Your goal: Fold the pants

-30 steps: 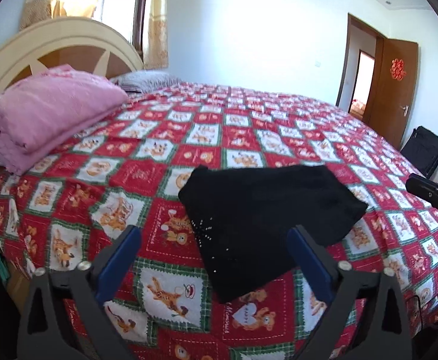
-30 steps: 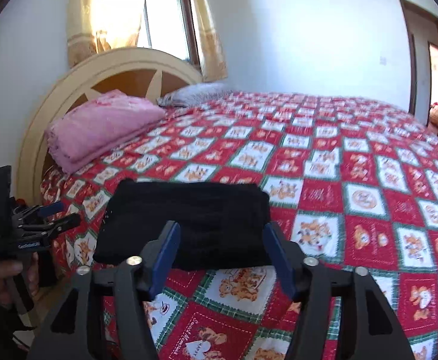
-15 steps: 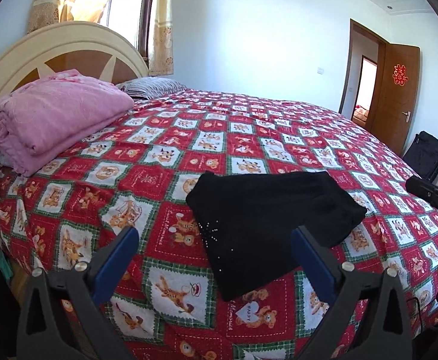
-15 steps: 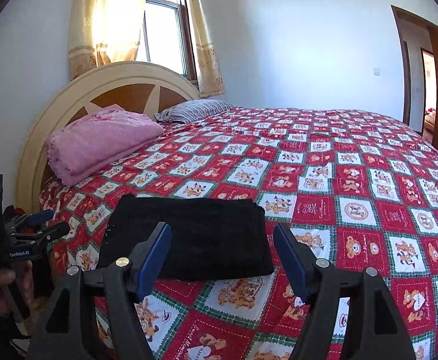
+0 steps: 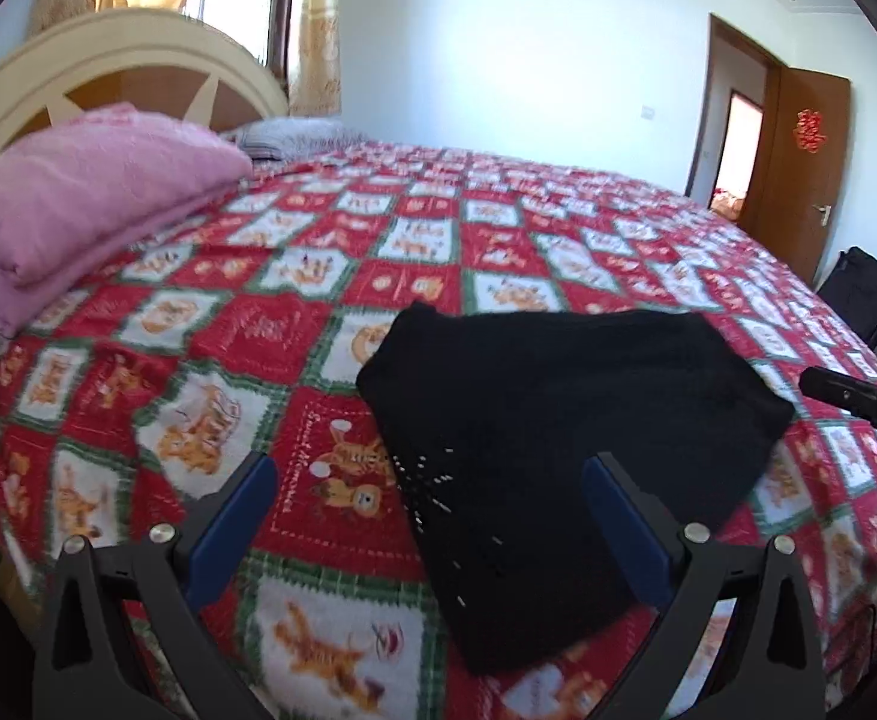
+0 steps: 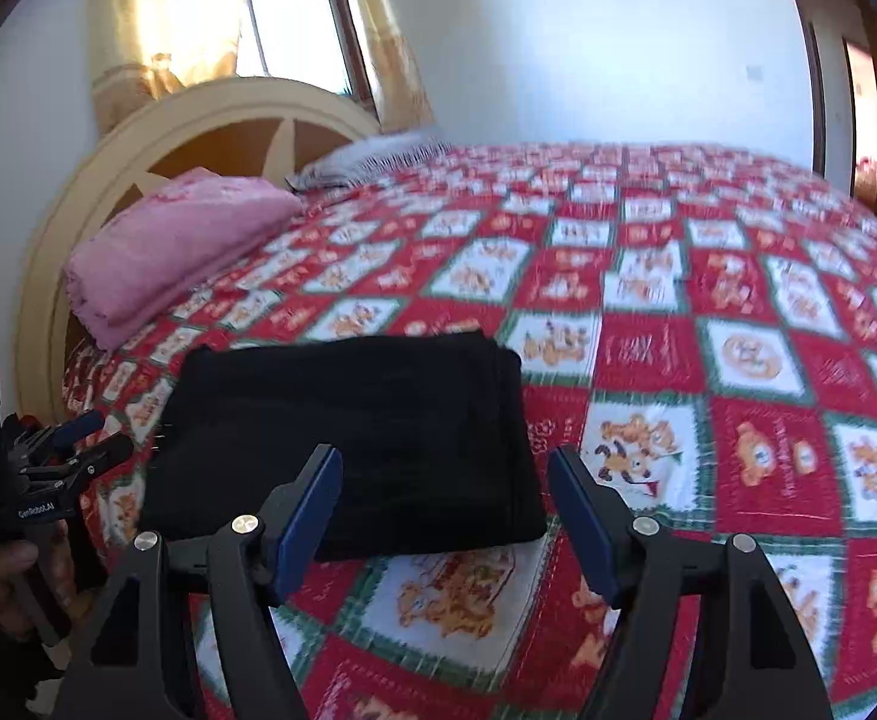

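The black pants (image 5: 558, 432) lie folded into a compact pile on the red patterned bedspread (image 5: 294, 324), near the bed's front edge. They also show in the right wrist view (image 6: 342, 438). My left gripper (image 5: 432, 516) is open and empty, held above the bed's edge just short of the pile. My right gripper (image 6: 444, 510) is open and empty, held close to the pile's near right corner. The left gripper also shows at the left of the right wrist view (image 6: 78, 438), and part of the right gripper at the right edge of the left wrist view (image 5: 858, 402).
A folded pink blanket (image 5: 78, 204) and a grey pillow (image 5: 300, 135) lie by the cream headboard (image 5: 108, 60). A black bag (image 5: 858, 294) stands by the brown door (image 5: 798, 162) at the far right.
Both grippers stay open and empty. Both views have tilted back down and drawn a little closer to the pants; the pile has not moved.
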Motion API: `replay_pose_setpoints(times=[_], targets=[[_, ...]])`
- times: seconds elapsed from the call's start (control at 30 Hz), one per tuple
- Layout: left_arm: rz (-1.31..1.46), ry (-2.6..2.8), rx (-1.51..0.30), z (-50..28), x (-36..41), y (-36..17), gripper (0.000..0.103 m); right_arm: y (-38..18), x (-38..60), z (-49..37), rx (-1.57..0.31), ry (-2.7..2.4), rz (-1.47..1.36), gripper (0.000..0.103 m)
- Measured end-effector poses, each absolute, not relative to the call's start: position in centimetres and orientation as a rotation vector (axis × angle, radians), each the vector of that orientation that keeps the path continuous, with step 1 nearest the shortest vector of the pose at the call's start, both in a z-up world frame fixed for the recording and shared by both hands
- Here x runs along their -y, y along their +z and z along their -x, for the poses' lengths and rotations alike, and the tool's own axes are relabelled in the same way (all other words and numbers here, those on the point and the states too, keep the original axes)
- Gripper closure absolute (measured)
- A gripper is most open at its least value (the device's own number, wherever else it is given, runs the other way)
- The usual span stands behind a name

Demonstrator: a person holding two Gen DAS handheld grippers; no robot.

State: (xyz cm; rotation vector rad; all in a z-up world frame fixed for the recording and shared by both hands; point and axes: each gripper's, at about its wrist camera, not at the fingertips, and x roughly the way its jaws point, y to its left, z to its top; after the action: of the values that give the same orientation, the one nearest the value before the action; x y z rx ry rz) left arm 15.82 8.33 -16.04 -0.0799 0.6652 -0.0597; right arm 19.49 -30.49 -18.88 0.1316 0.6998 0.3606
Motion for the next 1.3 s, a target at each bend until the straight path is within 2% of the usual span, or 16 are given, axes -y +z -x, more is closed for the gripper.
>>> replay_pose_setpoints(times=[0.23, 0.63, 1.3], targets=[[0.094, -0.041, -0.671, -15.3, -8.4, -16.3, 0.000, -19.2, 31.2, -20.0, -0.700, 0.334, -0.152, 0.031], [0.033, -0.051, -0.594, -9.1, -6.8, -12.0, 0.000, -13.7, 32.2, -11.5, -0.552, 0.354, -0.124, 0.031], [0.009, -0.037, -0.549, -7.5, -6.3, -10.3, 0.000, -11.6, 31.9, -9.9, -0.489, 0.380, -0.128, 0.031]])
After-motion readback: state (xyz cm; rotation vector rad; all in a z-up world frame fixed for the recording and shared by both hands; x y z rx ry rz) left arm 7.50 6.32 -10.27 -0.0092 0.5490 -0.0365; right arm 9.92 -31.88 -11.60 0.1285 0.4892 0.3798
